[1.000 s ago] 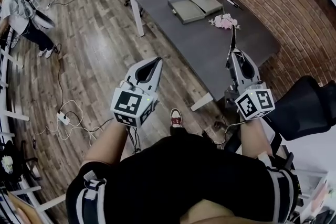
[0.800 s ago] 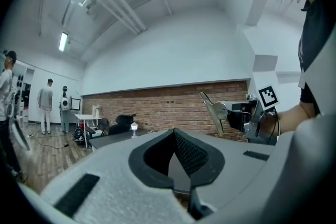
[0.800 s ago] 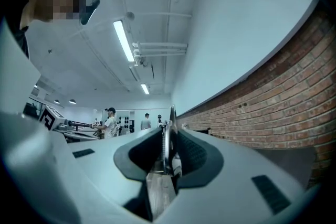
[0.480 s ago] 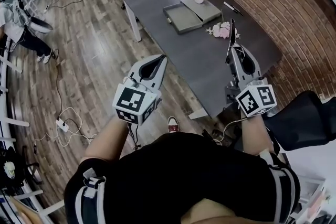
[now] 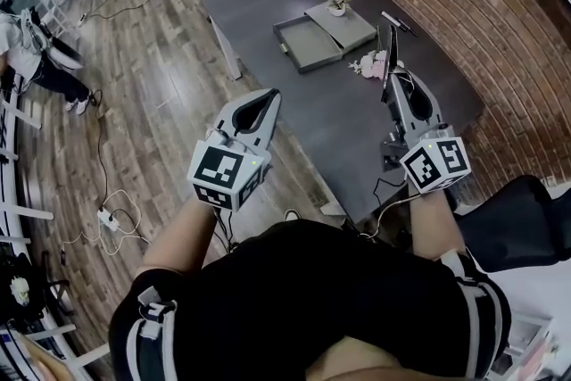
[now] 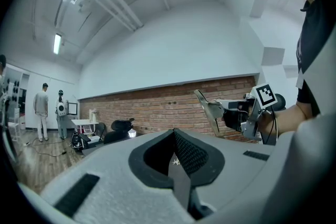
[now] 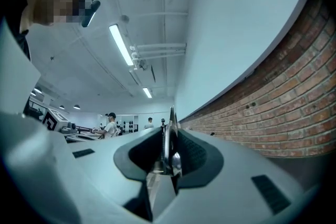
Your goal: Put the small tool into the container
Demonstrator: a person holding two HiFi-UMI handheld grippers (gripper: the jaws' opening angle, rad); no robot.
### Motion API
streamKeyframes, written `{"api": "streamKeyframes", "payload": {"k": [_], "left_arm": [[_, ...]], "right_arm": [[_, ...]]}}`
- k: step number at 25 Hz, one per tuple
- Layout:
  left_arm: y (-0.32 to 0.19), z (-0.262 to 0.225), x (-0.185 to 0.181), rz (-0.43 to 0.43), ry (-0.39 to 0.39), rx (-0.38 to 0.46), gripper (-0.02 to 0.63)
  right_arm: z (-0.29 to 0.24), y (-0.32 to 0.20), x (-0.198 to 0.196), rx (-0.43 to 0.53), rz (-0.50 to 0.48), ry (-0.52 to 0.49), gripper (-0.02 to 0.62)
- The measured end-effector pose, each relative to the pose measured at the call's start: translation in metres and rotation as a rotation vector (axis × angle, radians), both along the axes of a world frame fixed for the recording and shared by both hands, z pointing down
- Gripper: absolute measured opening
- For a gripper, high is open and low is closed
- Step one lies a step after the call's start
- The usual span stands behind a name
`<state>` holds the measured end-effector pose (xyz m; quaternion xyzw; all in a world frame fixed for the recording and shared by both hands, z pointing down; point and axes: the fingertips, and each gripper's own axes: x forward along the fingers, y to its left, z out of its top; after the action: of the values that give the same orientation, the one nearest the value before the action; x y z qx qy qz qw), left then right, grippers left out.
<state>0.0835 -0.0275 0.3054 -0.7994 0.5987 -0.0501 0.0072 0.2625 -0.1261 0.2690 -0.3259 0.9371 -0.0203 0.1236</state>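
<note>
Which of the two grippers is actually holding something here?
The right gripper: its jaws clamp the thin, dark small tool, which sticks out past the tips. The left gripper has its jaws together, nothing between them.

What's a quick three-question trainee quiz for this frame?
1. True or false: the small tool already lies in the container.
2. The left gripper has its jaws: A) together with nothing between them; B) wide apart; C) closed on the small tool.
3. Fill in: the small tool is held upright by the ___ gripper.

Key: 1 false, it is still held above the table. 2 A. 3 right; the right gripper has its jaws on it.
</note>
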Motion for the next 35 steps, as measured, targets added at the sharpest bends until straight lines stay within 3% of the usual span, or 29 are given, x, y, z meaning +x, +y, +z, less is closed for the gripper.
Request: {"api": "streamKeyframes", "payload": {"k": [12,23,35], "left_arm": [[-0.024,0.0,-0.016,-0.041,-0.029,-0.005,0.009],[-0.055,0.008,-0.019,0.034,-0.038,-0.014,0.009],[-0.1,0.031,-0.064,0.076,0.021,-0.048,0.009]], "right_arm": [[-0.002,-0.032,-0.018,0.001,-0.038,-0.027,0.089],[0.013,-0.049,-0.021,-0.023,0.015,-0.031,0.089],[0.035,-0.086,-0.062,-0.07,0.062,0.014,0.089]]}}
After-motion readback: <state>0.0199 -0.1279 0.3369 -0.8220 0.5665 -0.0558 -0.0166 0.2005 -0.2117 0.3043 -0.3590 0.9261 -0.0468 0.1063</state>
